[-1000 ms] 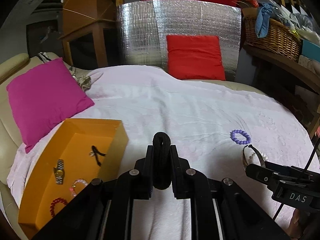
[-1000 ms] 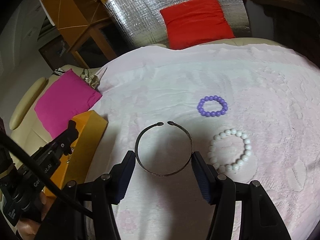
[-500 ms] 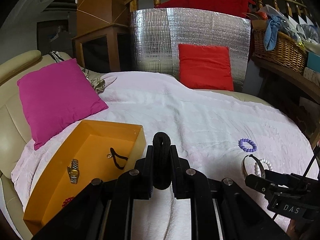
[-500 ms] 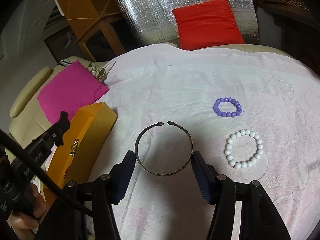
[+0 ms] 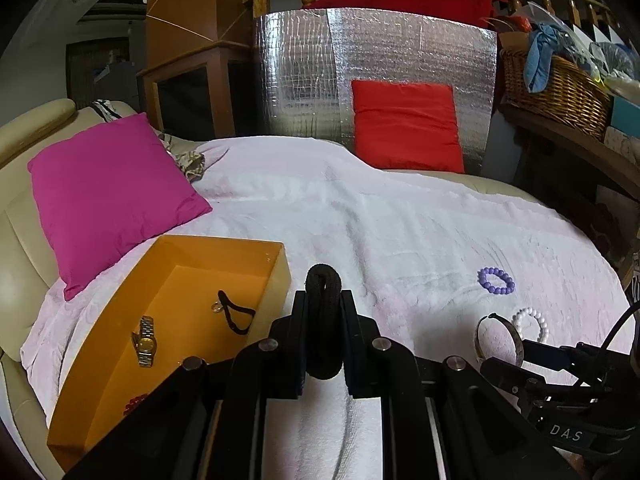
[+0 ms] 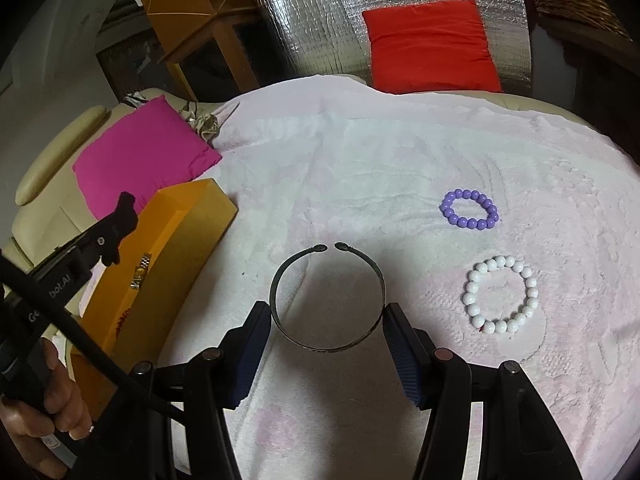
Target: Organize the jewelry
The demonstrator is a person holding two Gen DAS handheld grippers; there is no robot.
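Note:
My left gripper (image 5: 323, 320) is shut on a black hair tie (image 5: 323, 296), held above the white blanket just right of the open orange box (image 5: 224, 246). The box holds a gold watch (image 5: 145, 342), a black cord piece (image 5: 234, 314) and a red bead bracelet (image 5: 134, 400). My right gripper (image 6: 327, 320) is shut on a dark metal cuff bangle (image 6: 326, 344), holding it by its sides a little above the blanket. A purple bead bracelet (image 6: 470, 210) and a white bead bracelet (image 6: 500, 294) lie on the blanket to the right.
A pink cushion (image 5: 108, 188) lies left of the box on the cream sofa. A red cushion (image 5: 406, 126) leans on a silver foil panel (image 5: 372, 60) at the back. A wicker basket (image 5: 556, 88) sits on a shelf at right.
Both grippers have risen and pulled back a little. The box and bracelets appear lower and farther in both views. The grips on the hair tie and the bangle are unchanged.

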